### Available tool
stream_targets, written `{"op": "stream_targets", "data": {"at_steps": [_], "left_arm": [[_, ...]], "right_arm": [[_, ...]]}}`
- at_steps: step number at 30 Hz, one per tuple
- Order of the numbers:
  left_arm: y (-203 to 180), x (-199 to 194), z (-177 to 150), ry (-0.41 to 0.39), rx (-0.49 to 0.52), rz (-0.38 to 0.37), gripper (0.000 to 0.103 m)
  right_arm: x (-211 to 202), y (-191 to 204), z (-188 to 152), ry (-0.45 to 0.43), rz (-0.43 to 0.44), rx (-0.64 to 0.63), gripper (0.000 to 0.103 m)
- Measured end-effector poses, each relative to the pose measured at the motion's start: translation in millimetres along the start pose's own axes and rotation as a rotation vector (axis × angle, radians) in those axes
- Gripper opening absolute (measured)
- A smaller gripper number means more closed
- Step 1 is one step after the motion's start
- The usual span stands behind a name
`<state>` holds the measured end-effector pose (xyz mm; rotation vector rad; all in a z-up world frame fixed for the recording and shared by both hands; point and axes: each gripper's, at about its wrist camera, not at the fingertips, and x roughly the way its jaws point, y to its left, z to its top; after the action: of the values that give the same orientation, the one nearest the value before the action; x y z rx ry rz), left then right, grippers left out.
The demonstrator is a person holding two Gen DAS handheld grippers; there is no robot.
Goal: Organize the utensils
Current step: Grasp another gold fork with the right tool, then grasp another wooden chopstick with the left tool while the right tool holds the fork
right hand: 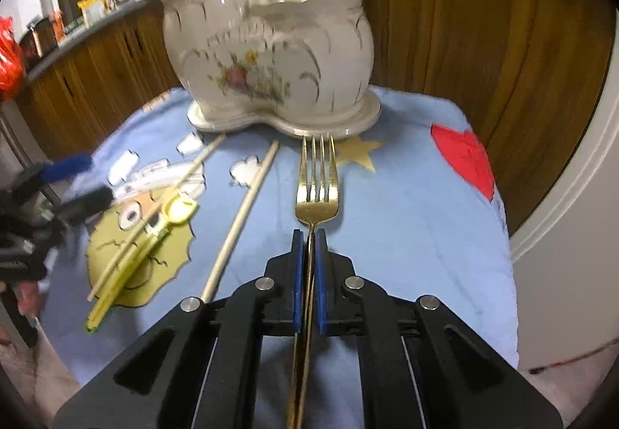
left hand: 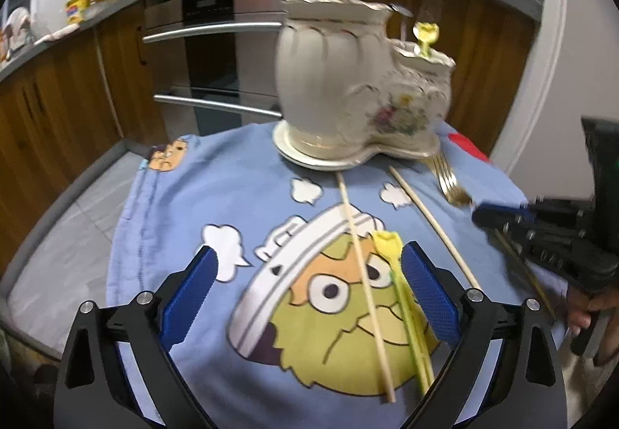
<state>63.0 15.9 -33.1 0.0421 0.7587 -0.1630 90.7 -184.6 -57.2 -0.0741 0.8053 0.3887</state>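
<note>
A gold fork [right hand: 317, 181] lies on the blue cartoon cloth [right hand: 406, 216], tines toward the holder. My right gripper [right hand: 308, 235] is shut on its handle just behind the head; the same fork [left hand: 450, 179] and gripper [left hand: 481, 214] show at the right of the left wrist view. My left gripper [left hand: 315, 274] hangs open over the cloth. Between its fingers lie a wooden chopstick [left hand: 361, 270] and a yellow plastic utensil [left hand: 402, 293], the latter close to the right finger [left hand: 423, 286]. A second chopstick [left hand: 433, 228] lies further right. The white floral ceramic holder [left hand: 332, 81] has wooden utensils in its tall pot and a few more in the low one.
The holder stands on its saucer [right hand: 216, 121] at the cloth's far edge. Wooden cabinets [right hand: 483, 42] and an oven [left hand: 216, 42] rise behind the table. A person's hand [left hand: 588, 309] grips the right tool. The cloth's right edge [right hand: 506, 274] drops off beside a white wall.
</note>
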Motion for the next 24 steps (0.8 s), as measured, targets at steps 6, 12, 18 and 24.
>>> {"op": "stream_targets", "data": {"at_steps": [6,12,18,24], "left_arm": [[-13.3,12.0,-8.4,0.078,0.012,-0.008,0.060],[-25.0,14.3,-2.6,0.120,0.029,-0.009,0.047],[-39.4,32.4,4.6,0.187,0.101,0.042,0.028],[-40.6,45.0,19.9,0.225,0.096,0.043,0.025]], "right_arm": [[-12.2,-10.0,1.9,-0.074,0.061,0.045,0.006],[-16.8,-2.9,-0.6,-0.091,0.082,0.003,0.006],[-25.5,-4.4,-3.6,-0.114,0.098,-0.013,0.006],[-32.6,-11.8,-4.5,-0.140,0.117,0.000,0.006]]}}
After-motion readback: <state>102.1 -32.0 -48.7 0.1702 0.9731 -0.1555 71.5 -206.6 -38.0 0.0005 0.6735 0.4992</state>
